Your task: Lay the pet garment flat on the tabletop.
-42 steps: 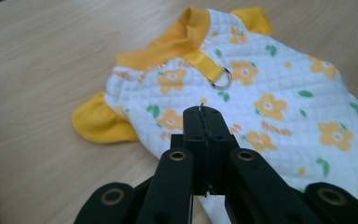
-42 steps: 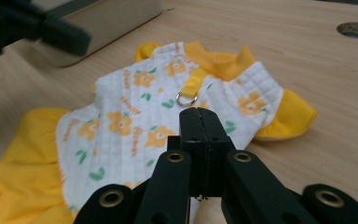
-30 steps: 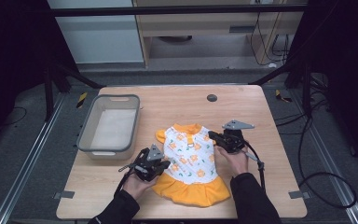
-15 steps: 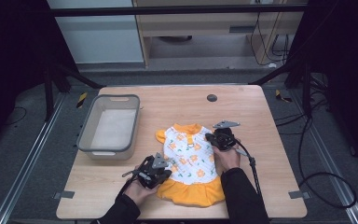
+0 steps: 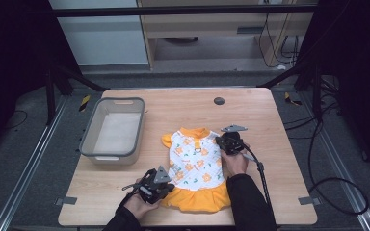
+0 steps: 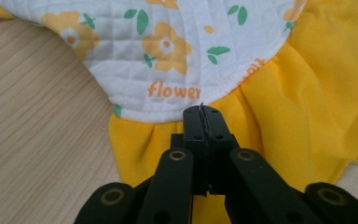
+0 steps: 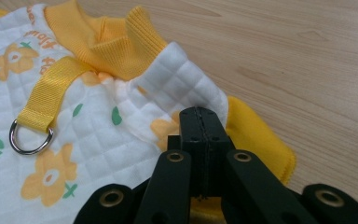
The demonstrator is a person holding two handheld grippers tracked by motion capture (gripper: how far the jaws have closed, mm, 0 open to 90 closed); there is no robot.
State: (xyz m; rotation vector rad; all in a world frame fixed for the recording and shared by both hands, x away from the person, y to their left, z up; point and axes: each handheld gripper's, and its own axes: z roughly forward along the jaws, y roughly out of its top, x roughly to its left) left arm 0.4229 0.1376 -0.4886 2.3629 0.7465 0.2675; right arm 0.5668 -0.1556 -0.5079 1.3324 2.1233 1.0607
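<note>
High view: a small flower-print dress (image 5: pixel 195 166) lies flat on the tabletop (image 5: pixel 279 120). Left tool (image 5: pixel 160 186), jaws together with nothing visibly between them, sits over the orange skirt just below the white bodice's hem. Right tool (image 5: pixel 224 144), jaws likewise together, rests at the dress's orange-cuffed sleeve.

Orange "flower" printed on white quilted bodice of small pet dress (image 6: pixel 168 42), at its hem, just ahead of left gripper (image 6: pixel 200 109) tips. Further orange letters to the right, cut off, unreadable. Orange lettering beside collar, far left of right gripper (image 7: pixel 199 112), upside down; illegible.
</note>
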